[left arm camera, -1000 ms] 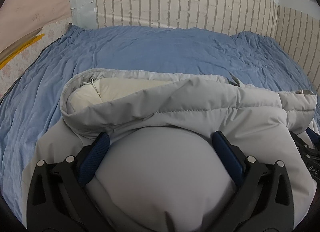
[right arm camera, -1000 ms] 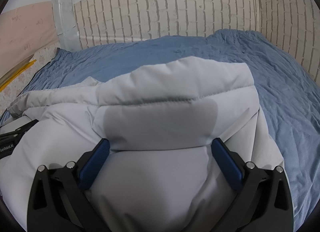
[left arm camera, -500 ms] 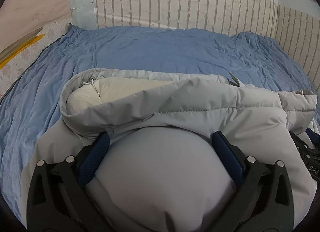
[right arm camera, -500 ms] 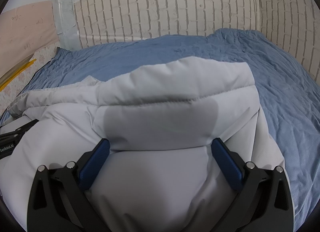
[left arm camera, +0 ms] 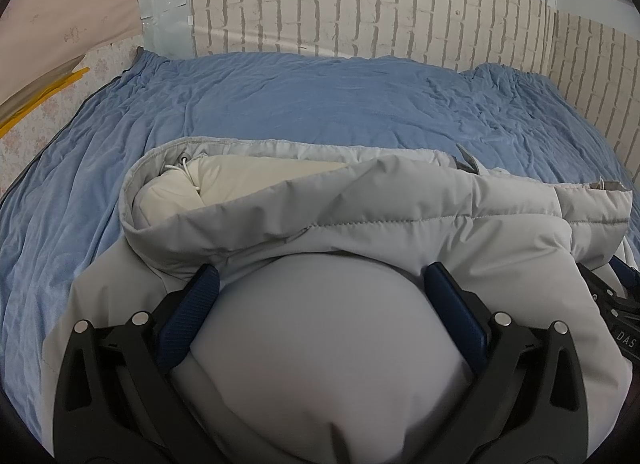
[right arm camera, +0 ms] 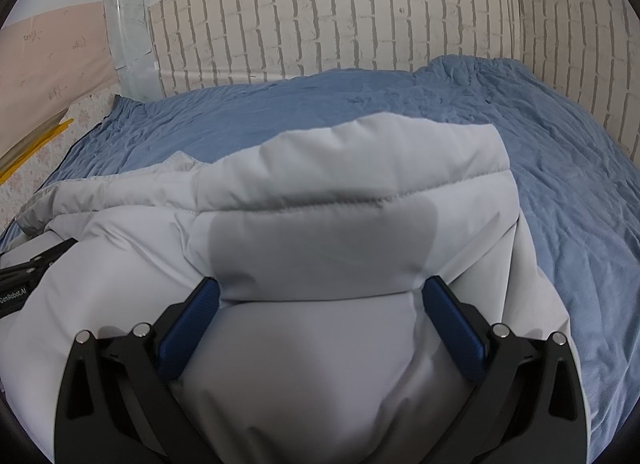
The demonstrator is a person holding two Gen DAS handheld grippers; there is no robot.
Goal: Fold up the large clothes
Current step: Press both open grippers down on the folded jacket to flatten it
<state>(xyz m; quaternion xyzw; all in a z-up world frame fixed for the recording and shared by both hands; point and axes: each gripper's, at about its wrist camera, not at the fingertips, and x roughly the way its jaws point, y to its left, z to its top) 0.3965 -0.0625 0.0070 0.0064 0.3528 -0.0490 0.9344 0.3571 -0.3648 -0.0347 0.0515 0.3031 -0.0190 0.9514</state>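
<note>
Two grippers sit spread wide over a pale grey puffer jacket (left arm camera: 360,223) lying on a blue bedsheet (left arm camera: 320,103). Nearest, the left gripper (left arm camera: 320,284) has a bulge of jacket fabric swelling between its parted blue pads (left arm camera: 188,316), not pinched. The right gripper (right arm camera: 320,292) is likewise open, its fingers straddling a quilted fold. Beyond lies the hood with cream lining (left arm camera: 240,179) and a white drawcord (left arm camera: 188,171). Farthest stands a brick-patterned wall (right arm camera: 340,23)
</note>
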